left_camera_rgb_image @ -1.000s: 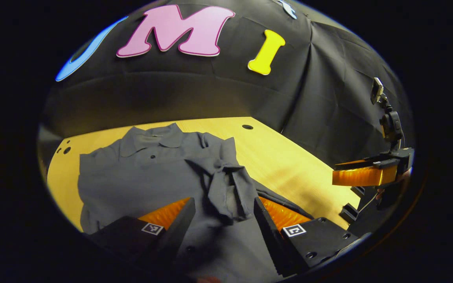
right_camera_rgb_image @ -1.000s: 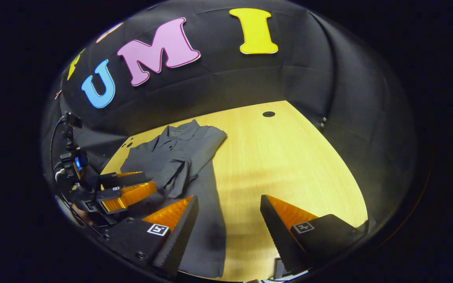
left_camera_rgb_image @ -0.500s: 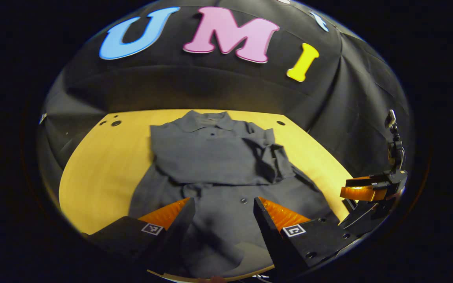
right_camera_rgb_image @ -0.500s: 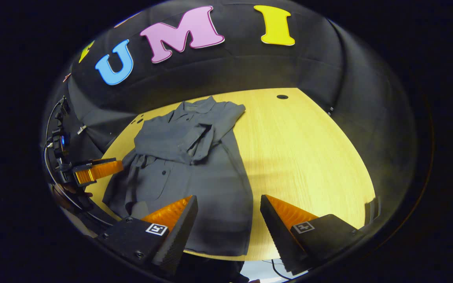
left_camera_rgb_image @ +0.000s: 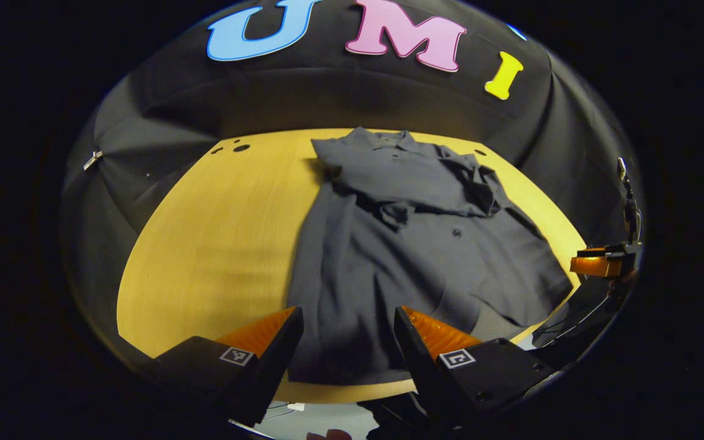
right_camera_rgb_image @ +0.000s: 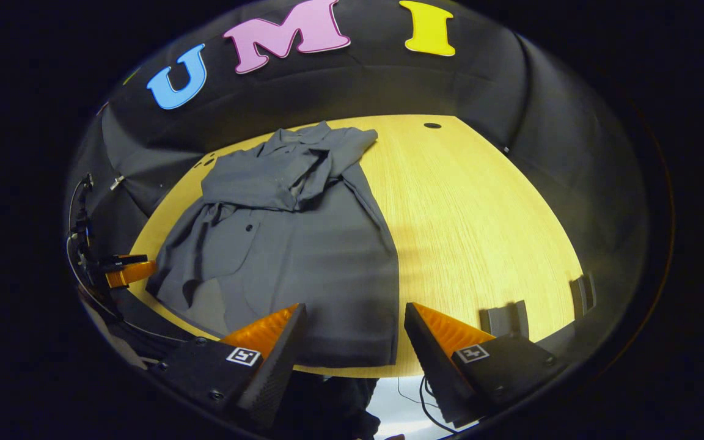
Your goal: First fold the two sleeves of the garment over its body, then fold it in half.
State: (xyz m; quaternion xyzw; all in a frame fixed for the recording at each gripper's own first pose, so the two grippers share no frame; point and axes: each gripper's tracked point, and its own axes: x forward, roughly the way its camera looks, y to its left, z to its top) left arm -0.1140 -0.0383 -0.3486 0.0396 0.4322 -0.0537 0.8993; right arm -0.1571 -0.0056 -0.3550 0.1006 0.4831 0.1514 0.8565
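A grey collared garment [left_camera_rgb_image: 413, 244] lies flat on the wooden table [left_camera_rgb_image: 217, 232], collar at the far end, hem at the near edge. Both sleeves [left_camera_rgb_image: 425, 183] lie folded across its chest. In the right gripper view the same garment [right_camera_rgb_image: 291, 238] spreads from the collar down to the near edge, and its folded sleeves [right_camera_rgb_image: 278, 180] cross the upper body. My left gripper [left_camera_rgb_image: 346, 342] hangs open above the hem's left corner, holding nothing. My right gripper [right_camera_rgb_image: 355, 342] is open over the hem's right corner, also holding nothing. Each gripper shows small in the other's view: the right gripper [left_camera_rgb_image: 596, 264] and the left gripper [right_camera_rgb_image: 126, 272].
Bare tabletop [right_camera_rgb_image: 480, 232] stretches to the right of the garment in the right gripper view. Small round holes [left_camera_rgb_image: 241, 147] sit at the table's far corners. Two grey clips [right_camera_rgb_image: 505, 318] stand at the near right edge. Black cloth walls close in the table.
Both grippers have pulled back from the folded sleeves toward the near edge of the table, and the whole garment with its hem has come into view. Both have stayed open.
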